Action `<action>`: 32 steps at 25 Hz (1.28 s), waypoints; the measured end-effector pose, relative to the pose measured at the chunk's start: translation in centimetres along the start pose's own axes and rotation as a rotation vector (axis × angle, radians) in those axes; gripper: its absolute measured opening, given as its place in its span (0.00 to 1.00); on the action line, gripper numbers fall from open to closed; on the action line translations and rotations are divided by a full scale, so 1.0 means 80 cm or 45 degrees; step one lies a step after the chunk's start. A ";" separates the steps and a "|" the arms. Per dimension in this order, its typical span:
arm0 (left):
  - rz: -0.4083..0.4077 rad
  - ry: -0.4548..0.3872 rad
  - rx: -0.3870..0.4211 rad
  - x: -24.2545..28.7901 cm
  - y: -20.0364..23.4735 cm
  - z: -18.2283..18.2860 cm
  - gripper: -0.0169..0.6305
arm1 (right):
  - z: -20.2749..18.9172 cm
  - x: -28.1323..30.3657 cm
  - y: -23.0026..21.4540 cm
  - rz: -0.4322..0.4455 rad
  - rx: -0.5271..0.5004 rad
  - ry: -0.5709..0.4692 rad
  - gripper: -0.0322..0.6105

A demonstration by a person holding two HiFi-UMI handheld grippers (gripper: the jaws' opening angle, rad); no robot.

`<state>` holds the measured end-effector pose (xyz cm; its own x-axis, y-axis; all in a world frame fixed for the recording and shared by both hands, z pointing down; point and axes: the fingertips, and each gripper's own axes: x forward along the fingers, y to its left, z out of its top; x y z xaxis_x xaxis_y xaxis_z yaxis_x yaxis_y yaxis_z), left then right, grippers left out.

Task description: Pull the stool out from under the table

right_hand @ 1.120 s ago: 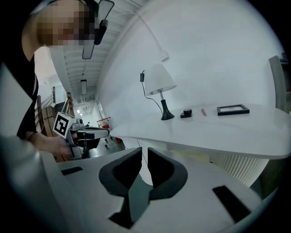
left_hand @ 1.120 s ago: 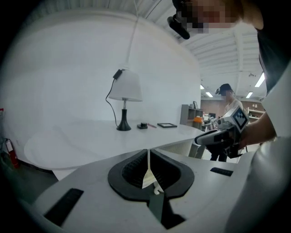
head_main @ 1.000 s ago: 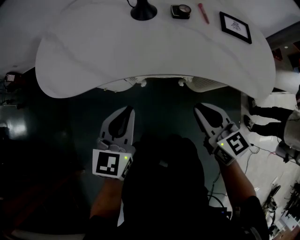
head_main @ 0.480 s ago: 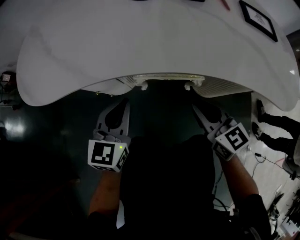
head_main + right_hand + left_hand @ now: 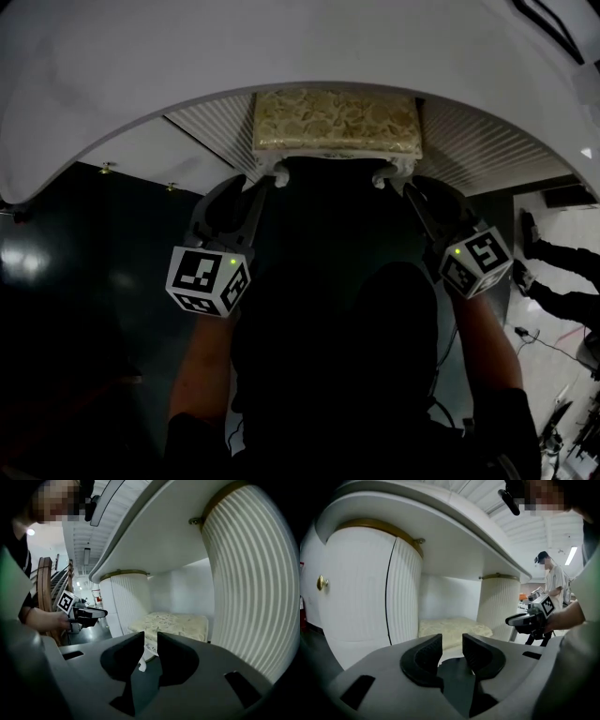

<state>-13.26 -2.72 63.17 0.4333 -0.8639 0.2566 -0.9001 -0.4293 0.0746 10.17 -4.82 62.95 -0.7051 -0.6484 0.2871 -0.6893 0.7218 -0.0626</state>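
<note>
The stool (image 5: 337, 122) has a gold patterned cushion and white carved legs, and it stands tucked under the white table (image 5: 141, 94). My left gripper (image 5: 246, 190) is low in front of the stool's left corner. Its jaws have just been opening and stand a little apart with nothing between them. My right gripper (image 5: 419, 190) is in front of the right corner, jaws nearly together and empty. The cushion (image 5: 450, 627) lies just beyond the left gripper (image 5: 452, 644) in the left gripper view. It also shows as the cushion (image 5: 173, 623) past the right gripper (image 5: 150, 641). Neither gripper touches the stool.
Ribbed white table pedestals (image 5: 361, 597) (image 5: 253, 597) flank the stool on both sides. A black picture frame (image 5: 553, 23) lies on the tabletop. A person (image 5: 553, 588) stands in the background, and legs (image 5: 562, 253) show at the right. The floor is dark.
Both grippers have sunk and moved toward the table's underside. The head view has dropped, so the stool's cushion now shows. The left jaws have parted slightly.
</note>
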 end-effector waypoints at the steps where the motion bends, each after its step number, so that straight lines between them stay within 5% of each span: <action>1: -0.020 0.010 -0.012 0.006 -0.001 -0.010 0.23 | -0.010 0.003 -0.007 -0.005 0.010 0.004 0.13; 11: -0.071 0.056 -0.075 0.065 0.044 -0.103 0.48 | -0.088 0.043 -0.069 -0.087 -0.002 0.043 0.35; 27: -0.050 0.116 -0.040 0.132 0.088 -0.158 0.52 | -0.153 0.082 -0.141 -0.257 0.080 0.157 0.43; 32: -0.087 0.157 0.004 0.146 0.095 -0.168 0.52 | -0.161 0.086 -0.144 -0.304 0.009 0.202 0.43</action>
<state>-15.69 -12.52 79.66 0.4842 -0.7939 0.3678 -0.8686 -0.4868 0.0928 15.42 -14.49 77.98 -0.4881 -0.7534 0.4406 -0.8341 0.5512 0.0184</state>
